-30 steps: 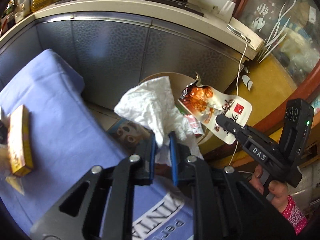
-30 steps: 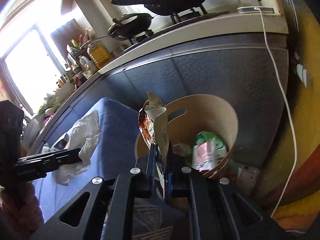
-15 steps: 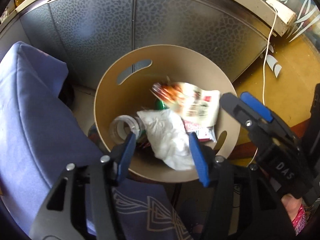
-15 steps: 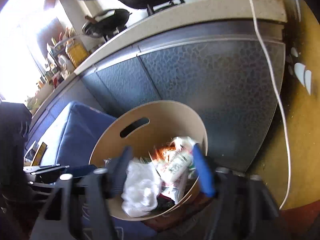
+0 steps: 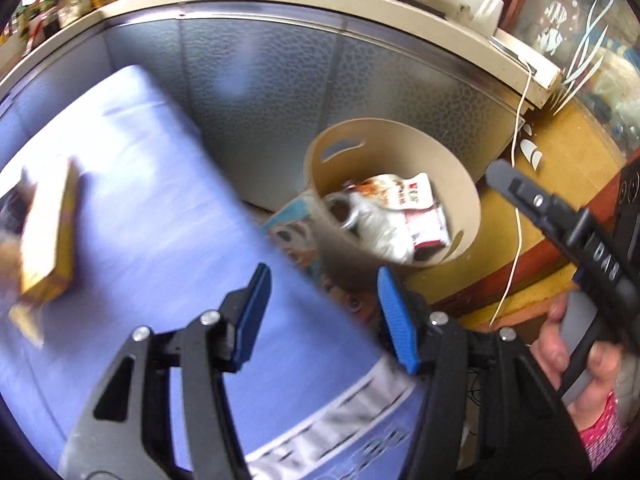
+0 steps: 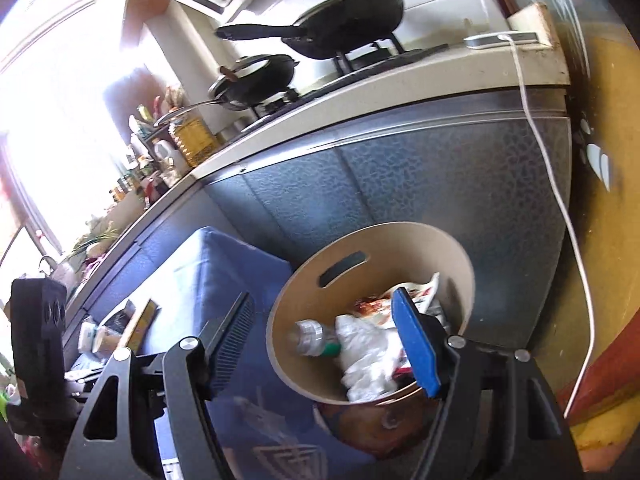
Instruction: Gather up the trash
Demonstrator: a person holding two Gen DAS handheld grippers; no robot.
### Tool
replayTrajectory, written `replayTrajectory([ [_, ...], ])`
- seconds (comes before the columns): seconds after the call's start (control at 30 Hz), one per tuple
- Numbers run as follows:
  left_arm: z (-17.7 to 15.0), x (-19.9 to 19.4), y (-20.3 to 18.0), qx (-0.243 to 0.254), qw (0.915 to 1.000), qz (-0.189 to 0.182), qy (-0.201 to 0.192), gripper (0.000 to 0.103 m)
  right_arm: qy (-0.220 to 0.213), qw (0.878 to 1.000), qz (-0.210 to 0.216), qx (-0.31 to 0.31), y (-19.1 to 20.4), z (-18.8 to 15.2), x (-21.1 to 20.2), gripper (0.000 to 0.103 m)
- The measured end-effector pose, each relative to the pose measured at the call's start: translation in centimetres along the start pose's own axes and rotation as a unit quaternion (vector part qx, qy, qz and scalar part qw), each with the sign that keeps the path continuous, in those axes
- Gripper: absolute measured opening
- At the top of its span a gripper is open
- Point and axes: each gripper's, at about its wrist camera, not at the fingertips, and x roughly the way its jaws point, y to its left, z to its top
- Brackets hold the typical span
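Trash here means the flat yellow cardboard box point(image 5: 48, 236) lying on the blue-purple cloth-covered table point(image 5: 160, 248), at the far left of the left wrist view, well apart from the round tan plastic bin point(image 5: 468, 188) standing on the floor beside the grey textured cabinet front point(image 5: 260, 92). The bin already holds a crumpled white plastic bag point(image 6: 368, 364), a clear plastic bottle point(image 6: 312, 338) and a red-and-white printed snack wrapper point(image 5: 404, 196). The left gripper point(image 5: 324, 312) hangs over the near table edge with its blue-padded jaws spread wide and nothing between them; the right gripper point(image 6: 328, 340) sits above the bin, likewise spread and empty. The box looks light and fairly stiff, though thin card would likely dent under a hard squeeze, so a moderate pinch across its narrow thickness near one end seems best. More small items lie just beside it, too blurred to name; anything papery there would be limp and need a deep bite.
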Motion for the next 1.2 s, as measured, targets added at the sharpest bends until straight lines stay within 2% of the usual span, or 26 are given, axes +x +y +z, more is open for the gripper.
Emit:
replayTrajectory([
  [0.13,-4.2,-4.1,4.6,-0.030,0.9986,0.036,-0.026,0.053,0.029,0.999,0.041,-0.018,3.9,-1.0,0.8,0.070],
  [0.27,-8.8,-7.7,10.1,-0.079,0.9921,0.089,-0.039,0.053,0.063,0.994,0.069,-0.055,9.0,-2.4,2.6,0.070],
  [0.4,-12.8,-10.5,15.3,-0.124,0.9773,0.167,-0.043,0.053,0.096,0.984,0.107,-0.105,15.0,-4.3,4.4,0.070],
  [0.53,-16.6,-13.1,20.0,-0.181,0.9577,0.218,-0.050,0.053,0.121,0.969,0.128,-0.172,21.5,-6.4,6.2,0.070],
  [0.67,-19.9,-14.6,23.5,-0.230,0.9412,0.242,-0.048,0.053,0.109,0.949,0.119,-0.270,28.2,-8.5,8.3,0.070],
  [0.73,-21.3,-15.5,24.6,-0.234,0.9356,0.258,-0.057,0.054,0.103,0.939,0.112,-0.309,31.3,-9.2,9.6,0.070],
  [0.83,-22.8,-16.5,25.5,-0.240,0.9313,0.266,-0.067,0.056,0.104,0.931,0.104,-0.335,34.6,-9.9,12.0,0.071],
  [0.9,-23.6,-16.8,25.8,-0.244,0.9284,0.271,-0.074,0.061,0.108,0.927,0.087,-0.348,36.1,-10.3,13.8,0.073],
  [1.07,-24.5,-17.7,26.3,-0.245,0.9266,0.273,-0.083,0.062,0.138,0.920,0.054,-0.363,37.4,-11.0,17.8,0.074],
  [1.13,-24.9,-17.8,26.3,-0.246,0.9265,0.272,-0.085,0.062,0.149,0.918,0.050,-0.364,37.6,-11.5,18.5,0.068],
  [1.17,-24.9,-17.9,26.4,-0.247,0.9265,0.271,-0.086,0.062,0.147,0.918,0.046,-0.366,37.6,-11.7,18.3,0.056],
  [1.2,-25.0,-18.0,26.5,-0.248,0.9265,0.269,-0.087,0.062,0.147,0.917,0.047,-0.367,37.7,-11.9,18.1,0.056],
])
